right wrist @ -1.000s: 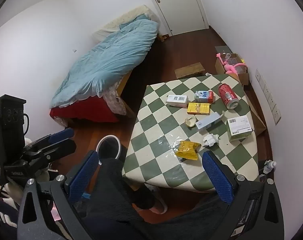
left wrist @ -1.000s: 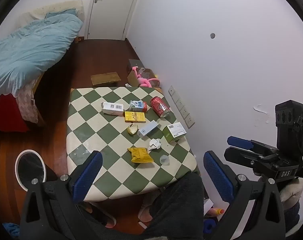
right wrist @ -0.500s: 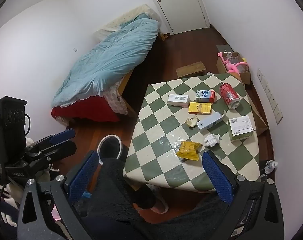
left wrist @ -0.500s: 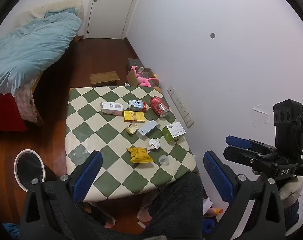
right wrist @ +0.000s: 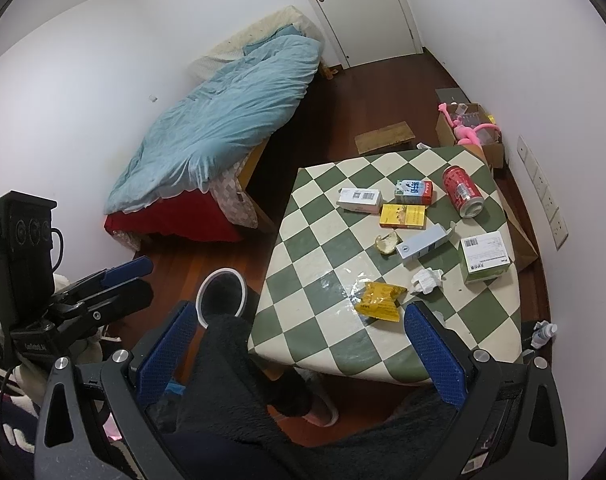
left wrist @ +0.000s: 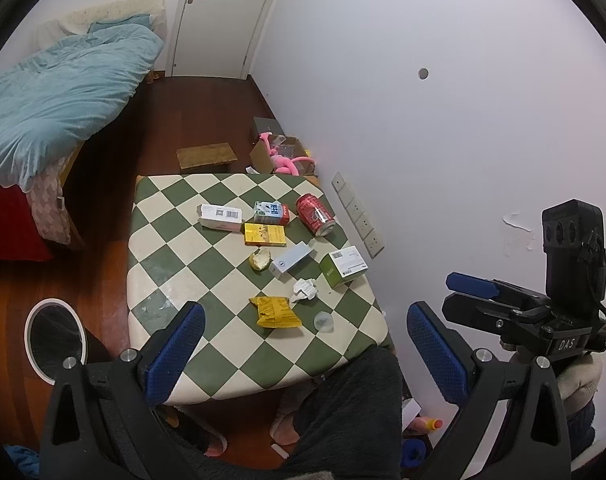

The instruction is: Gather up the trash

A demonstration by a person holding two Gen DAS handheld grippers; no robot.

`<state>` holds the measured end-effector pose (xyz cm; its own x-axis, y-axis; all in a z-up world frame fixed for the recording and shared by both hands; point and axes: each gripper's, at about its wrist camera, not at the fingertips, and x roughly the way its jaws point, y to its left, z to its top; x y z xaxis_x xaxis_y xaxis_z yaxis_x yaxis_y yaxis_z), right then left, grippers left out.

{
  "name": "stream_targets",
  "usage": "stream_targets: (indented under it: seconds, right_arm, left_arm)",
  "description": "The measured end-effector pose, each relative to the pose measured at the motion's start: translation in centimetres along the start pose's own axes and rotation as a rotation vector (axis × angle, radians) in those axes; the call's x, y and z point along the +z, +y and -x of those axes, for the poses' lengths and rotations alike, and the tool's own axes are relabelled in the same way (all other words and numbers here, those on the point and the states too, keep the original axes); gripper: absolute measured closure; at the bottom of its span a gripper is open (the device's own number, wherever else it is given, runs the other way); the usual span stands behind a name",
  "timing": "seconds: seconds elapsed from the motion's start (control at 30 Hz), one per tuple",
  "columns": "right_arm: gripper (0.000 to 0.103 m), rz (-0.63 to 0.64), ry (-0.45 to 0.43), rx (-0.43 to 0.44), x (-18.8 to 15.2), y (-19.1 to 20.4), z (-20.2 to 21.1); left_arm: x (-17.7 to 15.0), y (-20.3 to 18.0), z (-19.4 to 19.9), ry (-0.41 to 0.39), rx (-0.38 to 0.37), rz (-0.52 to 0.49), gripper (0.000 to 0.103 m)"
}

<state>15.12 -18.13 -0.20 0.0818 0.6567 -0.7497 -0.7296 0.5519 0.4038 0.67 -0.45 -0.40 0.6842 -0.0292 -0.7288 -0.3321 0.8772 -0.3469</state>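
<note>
Two grippers, both held high above the room, jaws spread wide, nothing between them. Bed with blue duvet far ahead and to the left of the right gripper. Checkered table ahead of the left gripper, its near edge running between the blue pads; in the right wrist view the table's near corner sits between the jaws. Trash bin, white rim, dark inside, on the floor just outside the left gripper's left finger; in the right wrist view it lies just ahead of that gripper's left fingertip. All trash on the table, none touching either gripper. Green box ahead toward the right jaw side. Red can on its side, farther ahead. White box, milk carton and yellow box clustered near the can. Grey-blue box between yellow box and green box. Yellow snack bag nearest the left gripper, about midway ahead between the jaws; in the right wrist view it lies just ahead of the right finger's tip. Crumpled paper just beyond the bag. Peel scrap beside the grey-blue box. Clear cup right of the bag, near the table edge.
</note>
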Motion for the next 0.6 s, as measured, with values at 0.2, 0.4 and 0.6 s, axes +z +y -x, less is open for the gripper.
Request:
stream_targets:
  seconds: [0.2,0.4,0.6]
  right_arm:
    - [0.000,-0.002,0.001,0.001,0.15,0.04,0.11]
    - [0.000,-0.001,0.000,0.002,0.19,0.12,0.19]
    - [0.000,-0.001,-0.001,0.002,0.19,0.19,0.28]
  left_arm:
    - [0.05,-0.09,0.01,-0.001,-0.005,0.000,0.000]
    - [0.13,-0.15,0.09,-0.002,-0.007,0.002,0.000]
    - [0.35,-0.52,0.14,-0.003,-0.007,0.000,0.000]
